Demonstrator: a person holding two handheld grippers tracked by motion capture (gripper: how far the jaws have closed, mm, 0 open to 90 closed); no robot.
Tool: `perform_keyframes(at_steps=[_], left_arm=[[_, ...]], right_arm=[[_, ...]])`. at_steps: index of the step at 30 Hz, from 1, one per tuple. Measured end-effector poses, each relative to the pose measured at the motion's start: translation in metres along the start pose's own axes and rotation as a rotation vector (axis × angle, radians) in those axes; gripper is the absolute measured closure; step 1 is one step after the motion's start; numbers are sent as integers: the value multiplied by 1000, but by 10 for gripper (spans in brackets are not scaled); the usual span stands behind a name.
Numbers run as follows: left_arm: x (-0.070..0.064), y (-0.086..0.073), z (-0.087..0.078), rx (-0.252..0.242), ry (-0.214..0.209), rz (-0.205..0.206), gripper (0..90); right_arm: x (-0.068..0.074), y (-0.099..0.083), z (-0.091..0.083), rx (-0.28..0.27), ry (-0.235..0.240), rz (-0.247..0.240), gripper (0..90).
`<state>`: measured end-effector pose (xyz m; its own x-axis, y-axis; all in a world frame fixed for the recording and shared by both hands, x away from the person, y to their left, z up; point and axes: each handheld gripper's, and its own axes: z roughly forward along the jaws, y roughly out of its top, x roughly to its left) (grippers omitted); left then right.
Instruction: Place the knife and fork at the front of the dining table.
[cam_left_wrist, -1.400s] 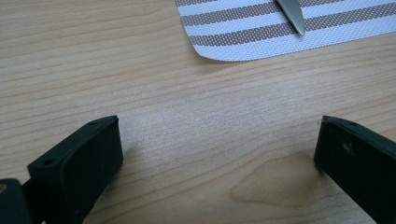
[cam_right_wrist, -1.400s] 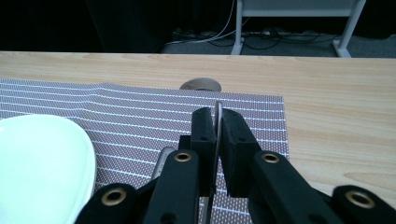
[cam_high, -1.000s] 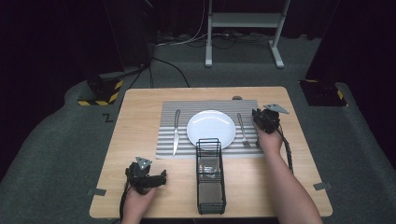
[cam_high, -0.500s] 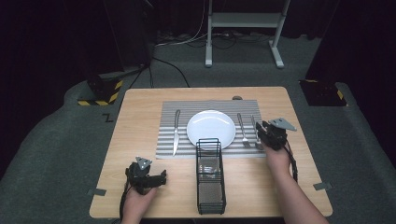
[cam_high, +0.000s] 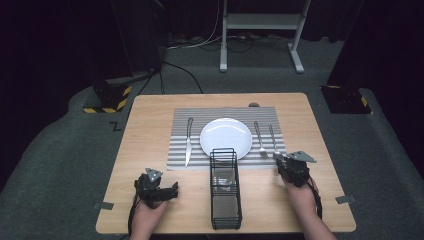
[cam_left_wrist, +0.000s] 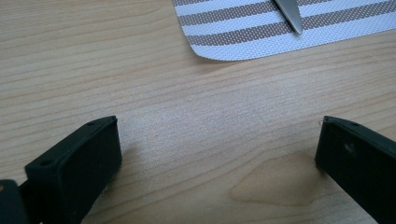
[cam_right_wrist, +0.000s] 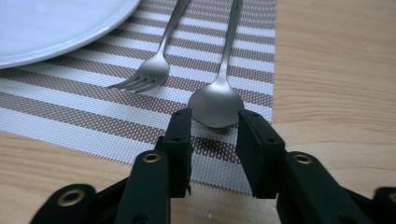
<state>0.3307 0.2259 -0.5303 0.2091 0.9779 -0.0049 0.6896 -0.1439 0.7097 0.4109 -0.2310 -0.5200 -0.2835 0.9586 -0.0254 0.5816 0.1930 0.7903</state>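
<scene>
The right gripper (cam_right_wrist: 209, 123) had drawn back toward the near table edge, jaws narrowly apart, empty, leaving the silver metal spoon (cam_right_wrist: 219, 100) placed on the striped placemat (cam_right_wrist: 93, 116); the left gripper (cam_left_wrist: 215, 154) rested wide open.

A white plate (cam_high: 226, 138) sat at the middle of a striped placemat (cam_high: 180, 116) on the wooden table (cam_high: 150, 107), with a knife (cam_high: 188, 141) lying well to the left of the plate and a fork (cam_high: 259, 139) just beside its right rim, tines toward the near edge. A black wire basket (cam_high: 224, 187) stood on the near side of the plate, its far end touching or overlapping the mat's edge. Far beyond the plate, on the grey floor, stood a white metal stand (cam_high: 260, 22), and a yellow-and-black striped block (cam_high: 106, 97) lay off to the left.
</scene>
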Motion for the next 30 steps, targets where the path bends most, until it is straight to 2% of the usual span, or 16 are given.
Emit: perform_keyframes(at_steps=[4,6,9,12,14,18,23,24,25,26,30], left_arm=[[0,0,0,0,0,0,4],[0,0,0,0,0,0,4],[0,0,0,0,0,0,4],[0,0,0,0,0,-1,4],[0,0,0,0,0,-1,4],[0,0,0,-1,-3,-3,6],[0,-1,-1,-4,-3,-8,12],[1,-2,-3,-4,-11,-4,12],[3,-4,-4,-1,-17,16,12],[5,-6,-6,0,-23,24,11],[16,-11,-10,-1,-14,8,6]], right_arm=[[0,7,11,-5,-11,-7,661],[0,8,10,-9,-4,-3,614],[2,3,0,-28,14,-12,509],[2,-6,-12,-33,12,-32,422],[-2,-14,-20,-13,26,-28,360],[-13,-32,-35,67,40,-20,268],[-30,-47,-52,76,36,-16,200],[-34,-48,-54,79,36,-17,182],[-37,-50,-56,81,35,-13,175],[-39,-50,-57,81,29,-9,175],[-42,-52,-59,82,15,3,175]])
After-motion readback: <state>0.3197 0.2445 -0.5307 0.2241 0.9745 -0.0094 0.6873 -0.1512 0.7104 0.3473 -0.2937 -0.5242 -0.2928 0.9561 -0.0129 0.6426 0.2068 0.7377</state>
